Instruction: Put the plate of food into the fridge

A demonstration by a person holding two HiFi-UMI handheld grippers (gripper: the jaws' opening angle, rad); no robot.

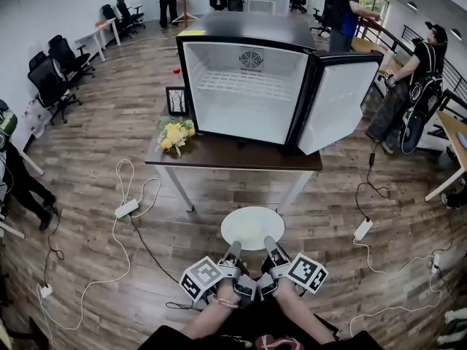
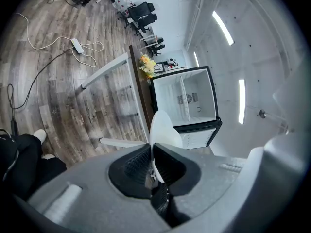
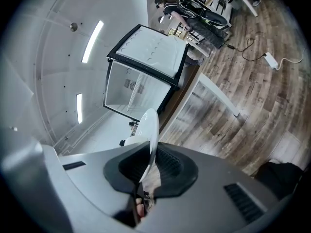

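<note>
A white plate (image 1: 252,227) hangs level over the wooden floor, a short way in front of the table. I can make out no food on it. My left gripper (image 1: 235,249) is shut on the plate's near rim at the left, and my right gripper (image 1: 271,244) is shut on that rim at the right. In the left gripper view the plate (image 2: 163,130) stands edge-on between the pads of that gripper (image 2: 151,152). The right gripper view shows the plate (image 3: 149,126) clamped the same way in that gripper (image 3: 149,154). The small black fridge (image 1: 244,86) on the table stands open, its white inside bare.
The fridge door (image 1: 339,100) swings out to the right. On the dark table (image 1: 219,155) lie yellow flowers (image 1: 175,133) and a picture frame (image 1: 176,100). Power strips (image 1: 127,208) (image 1: 363,229) and cables trail on the floor. People (image 1: 419,79) stand at the back right, office chairs (image 1: 55,75) at the left.
</note>
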